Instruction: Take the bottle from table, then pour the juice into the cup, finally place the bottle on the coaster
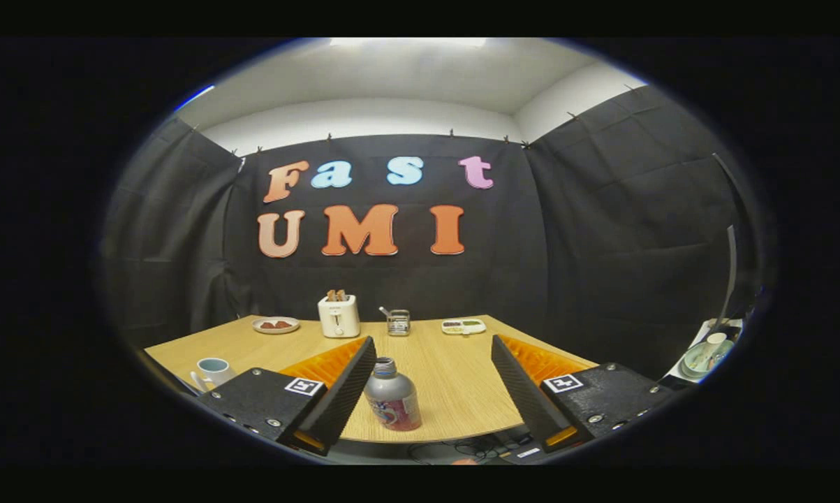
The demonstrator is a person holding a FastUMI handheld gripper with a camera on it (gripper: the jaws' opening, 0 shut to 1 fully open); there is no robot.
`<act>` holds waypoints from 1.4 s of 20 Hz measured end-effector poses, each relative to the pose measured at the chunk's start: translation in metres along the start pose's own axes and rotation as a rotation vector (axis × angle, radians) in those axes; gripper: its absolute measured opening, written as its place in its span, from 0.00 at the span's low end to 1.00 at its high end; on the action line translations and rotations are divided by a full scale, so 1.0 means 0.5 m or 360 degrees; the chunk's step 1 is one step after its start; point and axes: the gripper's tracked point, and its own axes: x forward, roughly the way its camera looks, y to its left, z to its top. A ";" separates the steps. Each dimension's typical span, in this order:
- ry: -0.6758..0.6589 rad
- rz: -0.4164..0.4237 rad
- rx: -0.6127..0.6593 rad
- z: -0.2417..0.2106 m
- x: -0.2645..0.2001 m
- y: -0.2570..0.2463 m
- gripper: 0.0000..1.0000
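A small bottle (392,399) with a grey cap and a coloured label stands upright on the wooden table (454,391), near its front edge. It sits between my fingers, close to the left finger (346,391) and well apart from the right one. My gripper (433,353) is open, with nothing pressed between its fingers. A pale cup (212,370) with a handle stands on the table to the left, beyond the left finger. I cannot make out a coaster.
At the back of the table stand a white toaster (339,315), a plate with food (276,325), a small wire holder (398,322) and a flat tray (463,326). Off the table to the right is a side surface with a bowl and cup (706,355).
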 end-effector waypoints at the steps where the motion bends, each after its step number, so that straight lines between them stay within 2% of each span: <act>1: 0.0001 0.0007 -0.0009 0.000 0.001 0.004 0.98; 16: -0.0010 0.0094 0.0007 -0.065 -0.012 0.014 0.98; 19: 0.0008 0.0035 0.0026 -0.086 -0.004 0.011 0.99; 21: 0.0043 0.0040 0.0036 -0.115 0.000 0.031 0.98; 28: 0.0137 -0.0010 -0.0125 -0.191 0.043 0.035 0.99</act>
